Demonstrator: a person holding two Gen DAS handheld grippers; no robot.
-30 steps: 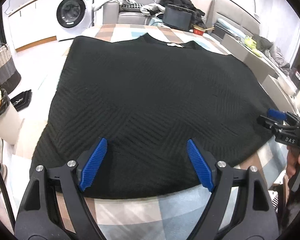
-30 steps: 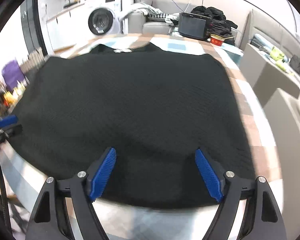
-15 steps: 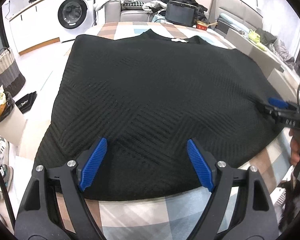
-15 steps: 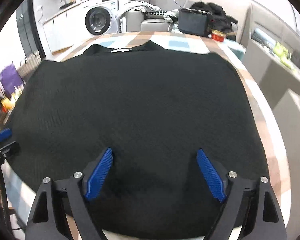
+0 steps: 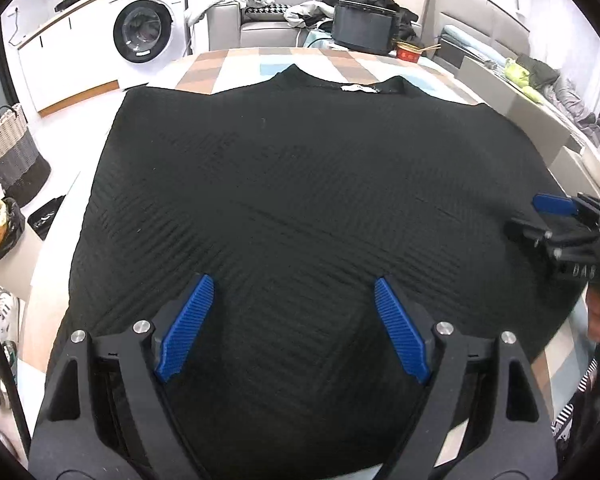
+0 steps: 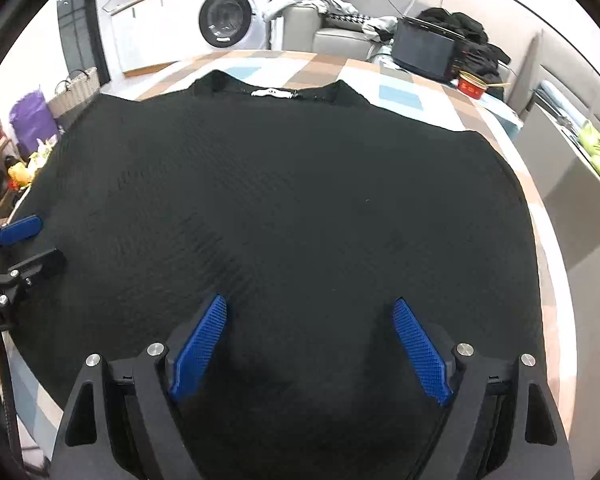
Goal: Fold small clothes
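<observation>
A black knit sweater [image 5: 300, 184] lies flat on the checkered table [image 5: 236, 64], collar at the far end with a white label [image 5: 356, 88]. My left gripper [image 5: 294, 284] is open and empty, low over the near left hem. My right gripper [image 6: 310, 304] is open and empty over the near right hem of the sweater [image 6: 292, 184]. The right gripper also shows at the right edge of the left wrist view [image 5: 556, 216]. The left gripper shows at the left edge of the right wrist view [image 6: 20, 240].
A washing machine [image 5: 148, 36] and counter stand at the back left. A grey sofa [image 5: 260, 28] with clothes, a black box [image 5: 362, 26] and a red bowl [image 5: 408, 50] are beyond the table's far end. A woven basket [image 5: 8, 152] stands on the floor at left.
Both grippers have moved forward over the sweater's near hem and a little lower. The hem now lies under the fingers. Both stay open.
</observation>
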